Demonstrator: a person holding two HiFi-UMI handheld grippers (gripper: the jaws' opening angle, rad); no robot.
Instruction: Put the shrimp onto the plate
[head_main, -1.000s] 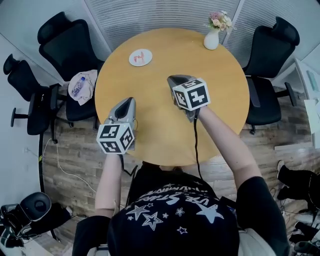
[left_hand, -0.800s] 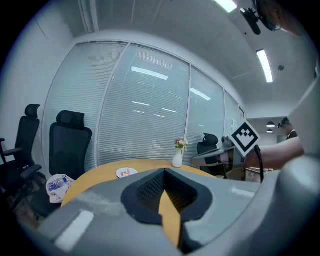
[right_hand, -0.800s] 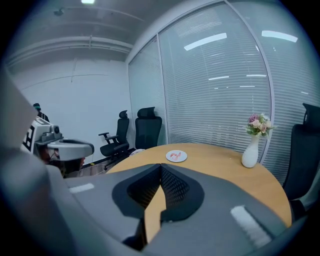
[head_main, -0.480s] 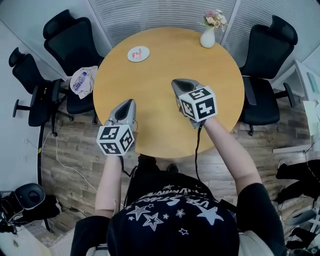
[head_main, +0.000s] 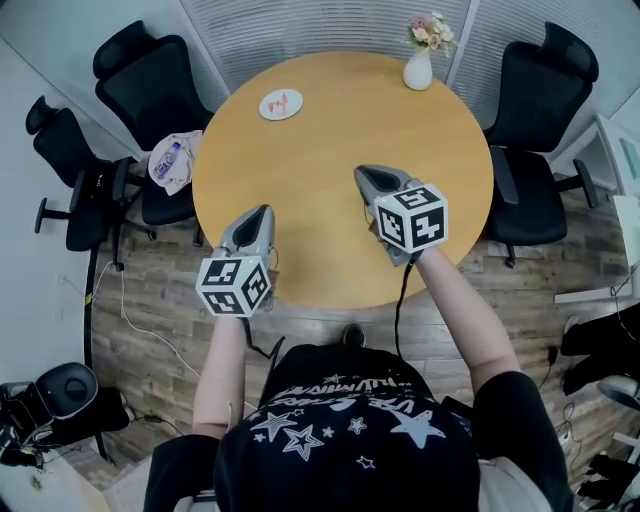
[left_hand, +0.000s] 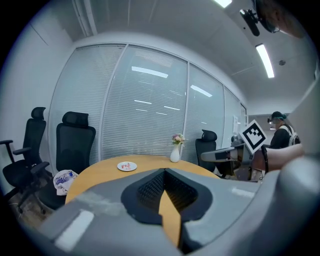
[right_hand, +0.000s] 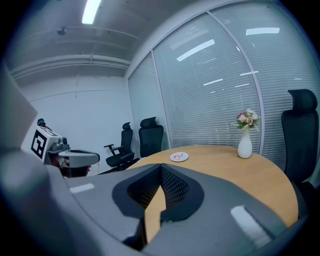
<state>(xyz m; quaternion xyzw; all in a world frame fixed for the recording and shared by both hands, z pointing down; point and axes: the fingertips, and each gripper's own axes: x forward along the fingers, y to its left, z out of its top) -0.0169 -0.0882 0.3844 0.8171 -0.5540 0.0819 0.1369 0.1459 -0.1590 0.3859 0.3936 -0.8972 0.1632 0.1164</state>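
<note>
The left gripper (head_main: 262, 211) and right gripper (head_main: 361, 172) are hovering over the near half of the table (head_main: 340, 140), both clenched on nothing. The shrimp (head_main: 284, 101) is lying on the plate (head_main: 270, 108) near the table's far left edge, well apart from both.

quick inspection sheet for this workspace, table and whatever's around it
surface: round wooden table, mostly bare
job's things: plate at the far left; pink bits on it, probably the shrimp
clutter: vase with flowers at the far edge; bag with a bottle on a chair
grippers: left gripper and right gripper both shut, empty, over the table's near half
cables: cable hangs from the right gripper
surroundings: black chairs, blinds, wood floor
</note>
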